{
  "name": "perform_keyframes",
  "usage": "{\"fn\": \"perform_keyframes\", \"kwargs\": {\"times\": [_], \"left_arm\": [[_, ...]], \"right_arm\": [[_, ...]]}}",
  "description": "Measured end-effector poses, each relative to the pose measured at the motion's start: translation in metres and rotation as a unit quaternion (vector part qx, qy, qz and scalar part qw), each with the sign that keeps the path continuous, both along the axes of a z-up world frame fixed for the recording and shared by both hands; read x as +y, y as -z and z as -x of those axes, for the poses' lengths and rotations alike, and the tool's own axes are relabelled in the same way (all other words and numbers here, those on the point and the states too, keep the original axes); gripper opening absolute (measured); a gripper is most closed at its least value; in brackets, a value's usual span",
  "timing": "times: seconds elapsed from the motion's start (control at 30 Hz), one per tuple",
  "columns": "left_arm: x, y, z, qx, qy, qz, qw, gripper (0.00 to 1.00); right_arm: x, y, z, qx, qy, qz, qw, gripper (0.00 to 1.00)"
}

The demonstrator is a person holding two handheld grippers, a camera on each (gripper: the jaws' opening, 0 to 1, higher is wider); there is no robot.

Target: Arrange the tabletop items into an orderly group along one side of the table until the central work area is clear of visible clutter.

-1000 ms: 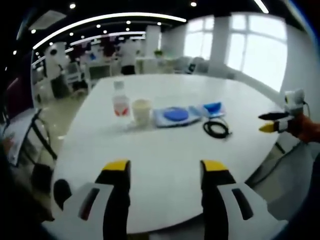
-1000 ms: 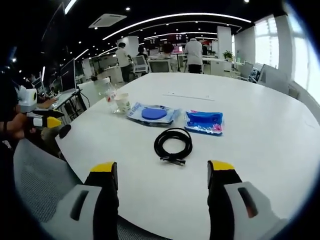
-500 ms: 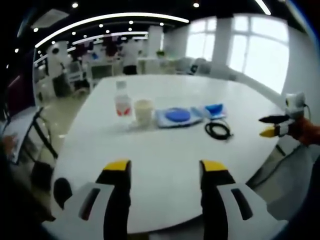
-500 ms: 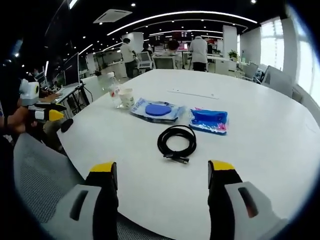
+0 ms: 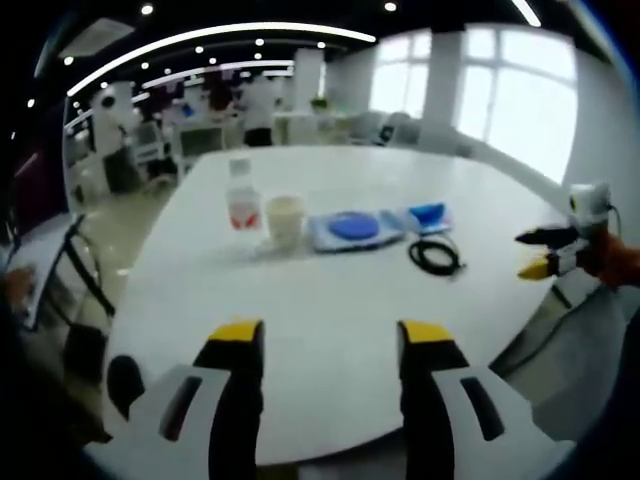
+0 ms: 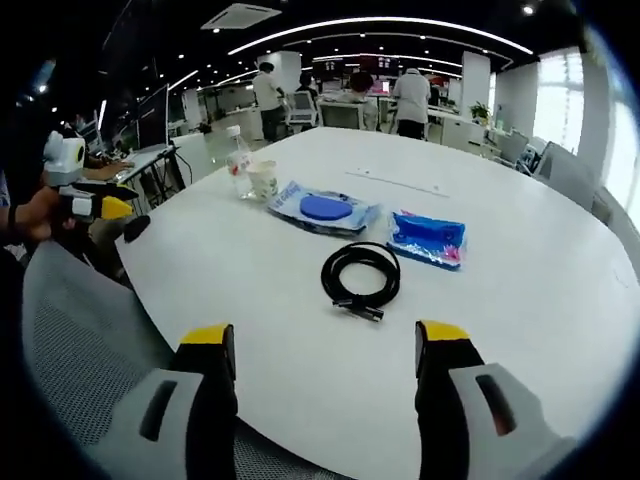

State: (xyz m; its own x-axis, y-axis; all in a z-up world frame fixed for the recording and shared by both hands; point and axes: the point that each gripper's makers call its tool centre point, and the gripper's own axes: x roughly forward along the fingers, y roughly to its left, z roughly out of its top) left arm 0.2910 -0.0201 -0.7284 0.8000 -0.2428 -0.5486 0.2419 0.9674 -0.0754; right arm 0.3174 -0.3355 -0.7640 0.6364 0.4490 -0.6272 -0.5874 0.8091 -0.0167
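On the white round table (image 6: 520,300) lie a coiled black cable (image 6: 361,275), a blue packet with pink trim (image 6: 427,238), a clear bag holding a blue disc (image 6: 323,209), a paper cup (image 6: 263,181) and a small water bottle (image 6: 238,161). The same row appears in the left gripper view: bottle (image 5: 240,198), cup (image 5: 284,220), disc bag (image 5: 352,229), blue packet (image 5: 427,216), cable (image 5: 436,257). My left gripper (image 5: 322,340) is open over the near table edge. My right gripper (image 6: 323,345) is open, short of the cable, and also appears at the table's far edge (image 5: 540,252).
A grey mesh chair back (image 6: 90,350) sits below left of the right gripper. The left gripper (image 6: 95,205) shows beside the table's left edge. Desks, monitors and several standing people fill the office behind. A thin white strip (image 6: 388,180) lies farther on the table.
The right gripper view has risen and drifted slightly, so the items sit lower and a bit right in it. The left gripper view has barely shifted. Nothing on the table has moved.
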Motion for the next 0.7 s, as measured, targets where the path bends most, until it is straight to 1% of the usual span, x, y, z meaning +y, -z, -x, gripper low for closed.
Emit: {"fn": "perform_keyframes", "kwargs": {"times": [0.13,0.23,0.27,0.37,0.53,0.7], "left_arm": [[0.000,0.001,0.000,0.002,0.002,-0.010,1.0000,0.51],[0.001,0.002,0.001,0.003,0.001,-0.018,0.9998,0.50],[0.001,0.003,0.002,0.006,0.001,-0.025,0.9997,0.50],[0.003,0.001,0.002,0.003,-0.002,-0.028,0.9996,0.50],[0.008,0.000,0.000,-0.001,-0.015,-0.017,0.9997,0.52],[0.010,0.001,0.000,0.000,-0.020,-0.024,0.9995,0.53]], "right_arm": [[0.004,0.001,0.001,-0.001,-0.014,0.008,0.9999,0.74],[0.005,0.000,0.001,-0.002,-0.016,0.003,0.9999,0.74],[0.004,0.000,0.002,-0.002,-0.015,0.003,0.9999,0.74],[0.000,0.001,0.000,0.003,-0.006,-0.003,1.0000,0.75],[-0.005,0.000,-0.001,0.006,0.010,-0.017,0.9998,0.75],[-0.009,-0.001,-0.002,0.006,0.021,-0.031,0.9993,0.75]]}}
